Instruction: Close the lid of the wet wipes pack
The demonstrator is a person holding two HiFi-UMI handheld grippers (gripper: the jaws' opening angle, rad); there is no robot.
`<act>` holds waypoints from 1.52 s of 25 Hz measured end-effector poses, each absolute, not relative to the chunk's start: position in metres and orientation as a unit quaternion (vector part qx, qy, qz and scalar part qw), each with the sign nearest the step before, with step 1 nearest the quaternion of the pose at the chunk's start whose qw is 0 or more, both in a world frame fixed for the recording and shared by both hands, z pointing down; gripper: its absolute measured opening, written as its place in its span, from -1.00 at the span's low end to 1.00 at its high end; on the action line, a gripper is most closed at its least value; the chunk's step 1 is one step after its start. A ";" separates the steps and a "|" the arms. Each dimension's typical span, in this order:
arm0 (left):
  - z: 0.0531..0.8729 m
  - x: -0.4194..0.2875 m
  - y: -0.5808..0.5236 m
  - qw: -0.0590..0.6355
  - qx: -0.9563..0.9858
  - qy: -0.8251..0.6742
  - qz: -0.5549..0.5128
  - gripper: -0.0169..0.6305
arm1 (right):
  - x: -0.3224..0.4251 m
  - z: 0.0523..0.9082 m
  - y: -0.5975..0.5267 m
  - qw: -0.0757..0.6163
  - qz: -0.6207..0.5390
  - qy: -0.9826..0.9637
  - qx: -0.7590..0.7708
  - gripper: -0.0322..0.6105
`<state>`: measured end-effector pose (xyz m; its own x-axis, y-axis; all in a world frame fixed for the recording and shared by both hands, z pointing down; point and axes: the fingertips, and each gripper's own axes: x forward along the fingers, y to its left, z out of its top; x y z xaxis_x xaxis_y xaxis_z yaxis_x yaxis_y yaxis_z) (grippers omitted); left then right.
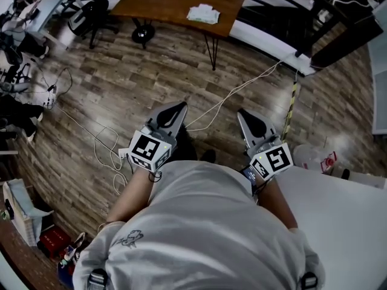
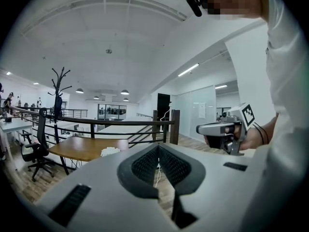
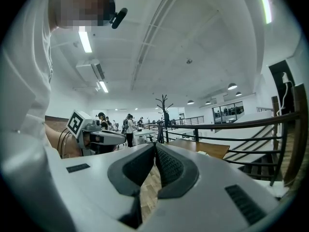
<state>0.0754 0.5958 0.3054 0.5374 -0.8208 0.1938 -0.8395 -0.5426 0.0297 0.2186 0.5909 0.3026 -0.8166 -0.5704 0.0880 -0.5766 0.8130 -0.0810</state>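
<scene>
A small white pack (image 1: pixel 202 14) lies on the brown wooden table (image 1: pixel 163 2) far ahead, too small to show its lid. The left gripper view shows the same pack (image 2: pixel 110 151) on that table (image 2: pixel 82 148). Both grippers are held level in front of the person's chest, over the wooden floor and well short of the table. My left gripper (image 1: pixel 181 106) is shut with nothing between its jaws, whose tips meet (image 2: pixel 158 147). My right gripper (image 1: pixel 241 112) is likewise shut and empty (image 3: pixel 155 145). Each gripper view shows the other gripper beside it.
White cables (image 1: pixel 242 89) trail over the plank floor between me and the table. A black office chair (image 1: pixel 91 14) stands at the table's left. A dark railing (image 2: pixel 120 124) runs behind it. A white table (image 1: pixel 351 216) is at my right, and bags (image 1: pixel 24 216) lie at lower left.
</scene>
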 end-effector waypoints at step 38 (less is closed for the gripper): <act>0.303 -0.111 0.417 0.062 0.903 -0.419 0.071 -0.91 | 0.023 0.299 0.416 0.031 0.058 -0.938 0.339 -0.79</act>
<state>-0.1114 0.4168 0.3031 0.6384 -0.7483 0.1802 -0.7659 -0.6407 0.0528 0.0232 0.4164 0.2990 -0.7682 -0.6328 0.0972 -0.6399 0.7635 -0.0874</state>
